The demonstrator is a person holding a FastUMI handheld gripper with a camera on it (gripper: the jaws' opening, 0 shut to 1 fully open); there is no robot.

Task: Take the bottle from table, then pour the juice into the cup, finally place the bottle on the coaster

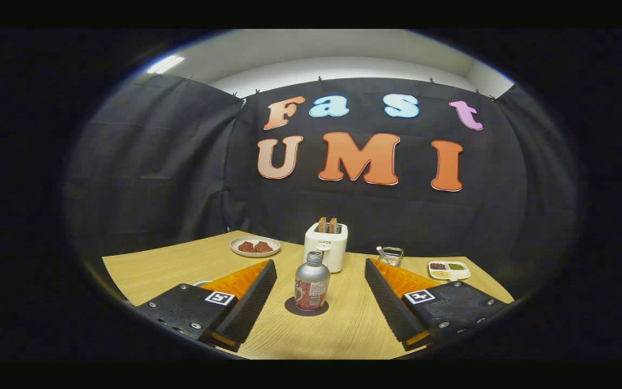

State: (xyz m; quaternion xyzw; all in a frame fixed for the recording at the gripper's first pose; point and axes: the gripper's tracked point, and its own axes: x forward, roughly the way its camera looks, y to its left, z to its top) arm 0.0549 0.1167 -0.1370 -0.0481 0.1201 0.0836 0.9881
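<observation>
Silver bottle (311,282) upright on the coaster (306,308), between wide-open jaws.
Gripper (316,294) fingers (246,294) stand well apart on either side of the bottle, neither touching it; the dark round coaster lies on the wooden tabletop (149,265) under the bottle's base. Beyond the bottle, just behind it, stands a white toaster (326,246) with two slices of toast (327,225) in its slots. Left of the toaster lies a plate (255,247) with two reddish-brown pieces; right of it stand a small glass (390,255) and a white divided dish (448,269). A white rim (201,283), possibly the cup, shows beside the left finger.
</observation>
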